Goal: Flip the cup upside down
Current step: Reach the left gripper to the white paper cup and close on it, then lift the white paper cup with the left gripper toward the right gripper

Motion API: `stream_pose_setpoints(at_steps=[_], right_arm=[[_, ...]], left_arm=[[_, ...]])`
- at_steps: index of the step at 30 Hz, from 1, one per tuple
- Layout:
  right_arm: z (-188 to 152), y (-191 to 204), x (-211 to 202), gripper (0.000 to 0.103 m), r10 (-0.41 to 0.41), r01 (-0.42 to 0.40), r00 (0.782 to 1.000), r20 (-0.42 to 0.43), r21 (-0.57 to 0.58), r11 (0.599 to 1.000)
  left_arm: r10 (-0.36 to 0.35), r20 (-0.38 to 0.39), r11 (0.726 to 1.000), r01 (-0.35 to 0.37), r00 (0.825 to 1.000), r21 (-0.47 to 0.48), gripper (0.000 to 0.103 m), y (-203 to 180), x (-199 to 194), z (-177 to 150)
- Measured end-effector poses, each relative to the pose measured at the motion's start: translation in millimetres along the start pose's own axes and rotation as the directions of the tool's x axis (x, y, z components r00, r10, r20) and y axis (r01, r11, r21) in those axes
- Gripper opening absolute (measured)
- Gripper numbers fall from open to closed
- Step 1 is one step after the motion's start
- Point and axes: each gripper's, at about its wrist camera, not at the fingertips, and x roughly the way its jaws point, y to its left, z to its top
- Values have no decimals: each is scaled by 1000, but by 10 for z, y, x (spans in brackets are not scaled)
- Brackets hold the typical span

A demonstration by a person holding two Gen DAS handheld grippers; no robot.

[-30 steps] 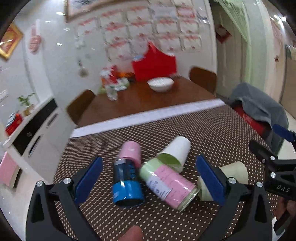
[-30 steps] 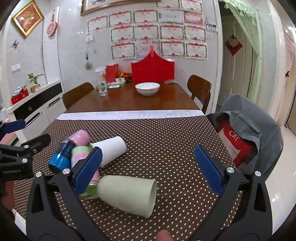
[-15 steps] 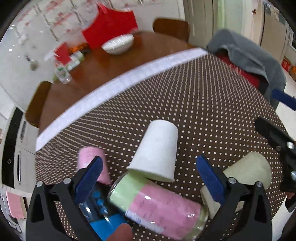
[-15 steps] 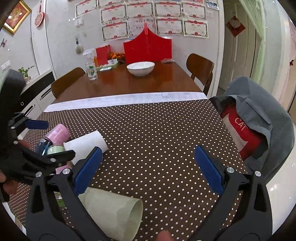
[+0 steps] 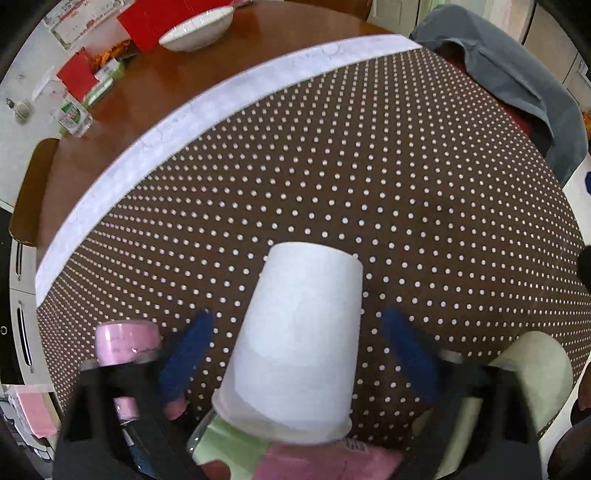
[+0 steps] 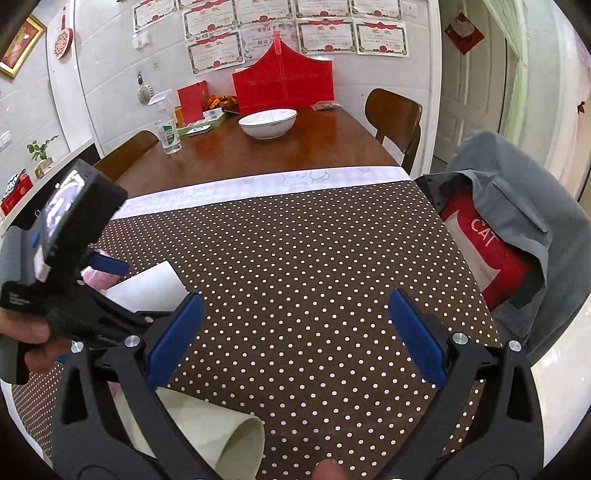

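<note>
We judge that we are at the approach: our left tool (image 5: 295, 350) hangs over the white cup (image 5: 299, 339), its blue pads spread wide on either side of the cup and touching nothing, though they are blurred in the left view. The cup lies on its side on the dotted counter (image 5: 369, 184), closed bottom toward the far side, open rim toward us and resting against a pink-and-green jar (image 5: 295, 458) at the near edge. A pink-capped bottle (image 5: 125, 343) lies just to its left, and a pale green cup (image 5: 532, 373) lies on its side to the right.

Our right tool (image 6: 295, 332) is also wide open and empty, hovering over bare counter with the pale green cup below its left finger.

Next, we think, the left tool must close on the white cup's walls gently enough not to crush them, lift it clear of the jar, and turn it so the rim meets the counter.

As for writing, "CAT" reads in white on the red fabric (image 6: 484, 236) under the grey jacket (image 6: 517, 206) at right. The wall certificates (image 6: 325, 35) and the spray bottle's (image 6: 168, 129) label are too small to read.
</note>
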Motion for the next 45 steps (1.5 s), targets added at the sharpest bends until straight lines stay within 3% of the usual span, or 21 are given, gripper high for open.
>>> stream_pose_setpoints(at_steps=[7,20,32,45], right_arm=[[-33,-49,-76,97,-6,6,1000,10,17,1000],[-30,4,-547,97,-12,10,996,90,25,1000],[-207,190,-1066,97,23,-24,988,153,5,1000],[-655,483,-1378,97,76,-70,985,152,-42,997]], left_arm=[[5,38,1000,-4,999,-29,64,20,-2,35],[-46,188,993,64,981,-95,64,-6,-771,-155],[-20,301,987,66,954,-144,64,-60,-1459,-959],[-12,340,973,90,940,-215,64,-210,-1569,-1924]])
